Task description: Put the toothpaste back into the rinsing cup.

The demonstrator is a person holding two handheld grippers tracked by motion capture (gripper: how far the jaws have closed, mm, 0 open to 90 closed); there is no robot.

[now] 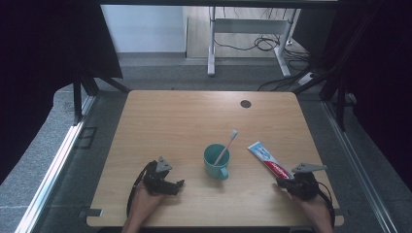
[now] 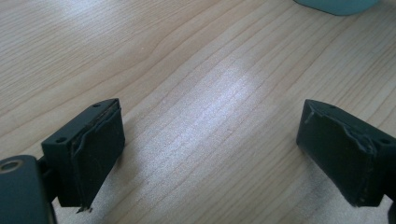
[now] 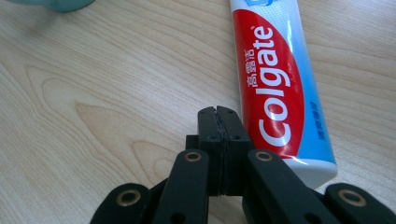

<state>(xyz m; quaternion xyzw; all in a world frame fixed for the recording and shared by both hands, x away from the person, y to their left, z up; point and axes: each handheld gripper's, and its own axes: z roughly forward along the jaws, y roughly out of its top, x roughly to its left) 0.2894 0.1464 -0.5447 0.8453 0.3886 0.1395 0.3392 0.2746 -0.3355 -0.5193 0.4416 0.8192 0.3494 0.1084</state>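
Left claw point(image 1: 180, 184): lower left of the high view, resting on the bench point(image 1: 160, 121); I read its jaws as spread wide in the left gripper view, with bare wood between them and nothing held.
Right claw point(image 3: 218, 110): lower right of the high view; in the right gripper view its jaws are pressed together on nothing, their tips just left of the toothpaste tube point(image 3: 275, 84).
Toothpaste tube: lying flat on the bench, right of centre in the high view, its near end beside my right claw; not gripped.
Cup point(image 1: 216, 161): teal, upright, centre of the high view, between my two claws and apart from both.
Toothbrush point(image 1: 226, 146): standing tilted in the cup, head up and leaning to the upper right.
Progress: by my judgement the brush is already stowed in the cup; the tube has yet to be grasped, so that part of the work remains.
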